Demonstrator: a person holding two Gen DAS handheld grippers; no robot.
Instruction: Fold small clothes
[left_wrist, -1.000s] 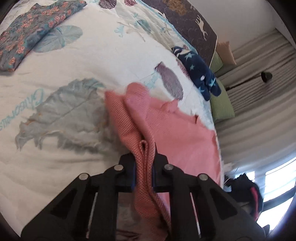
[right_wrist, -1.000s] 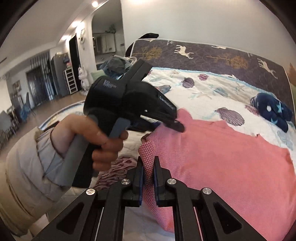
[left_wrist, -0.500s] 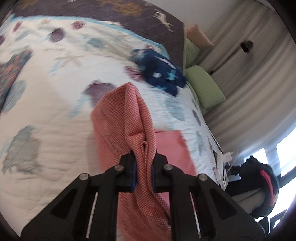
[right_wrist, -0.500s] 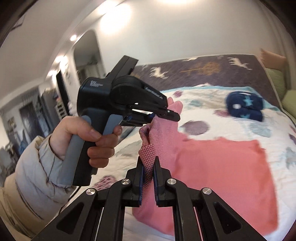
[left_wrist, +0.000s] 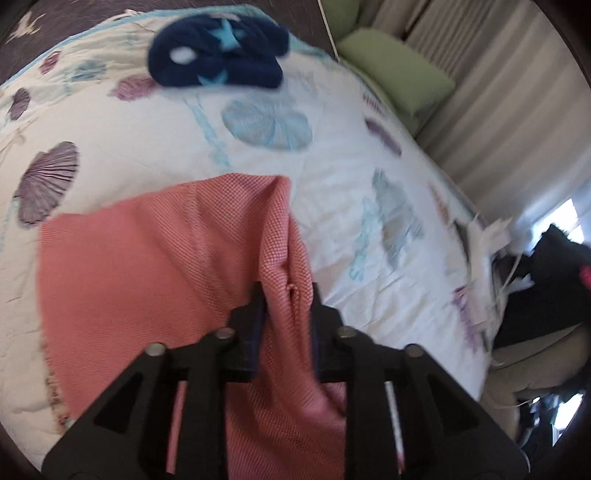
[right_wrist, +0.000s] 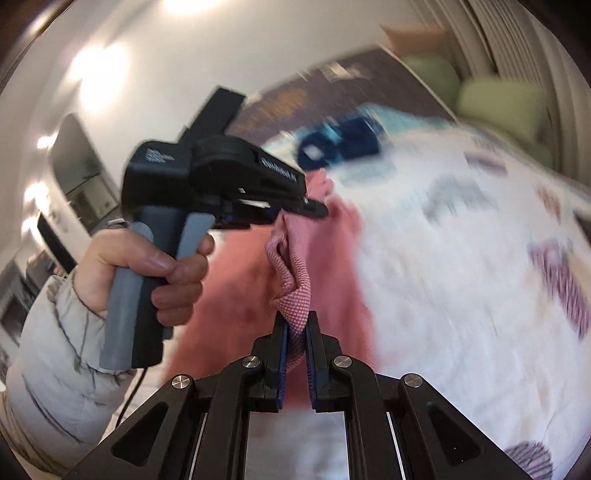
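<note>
Both claws swung right | left claw (left_wrist: 286, 295) opening, pink cloth (left_wrist: 147, 266) between | right claw (right_wrist: 296, 325) clenching cloth

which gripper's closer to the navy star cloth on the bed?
Left, going by the right wrist view. The left gripper sits just below the navy star cloth, jaws opening around the pink cloth. The right gripper pinches that cloth further back.

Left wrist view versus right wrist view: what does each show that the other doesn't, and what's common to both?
Only the left wrist view: the left tool, jaws opening around a bunched fold of the pink cloth, plus a purple shell print on the bedspread.

Only the right wrist view: the right tool shut on a cloth corner, and the hand gripping the left tool's handle.

Both: the pink cloth, the navy star-patterned garment, green pillows, curtains.
</note>
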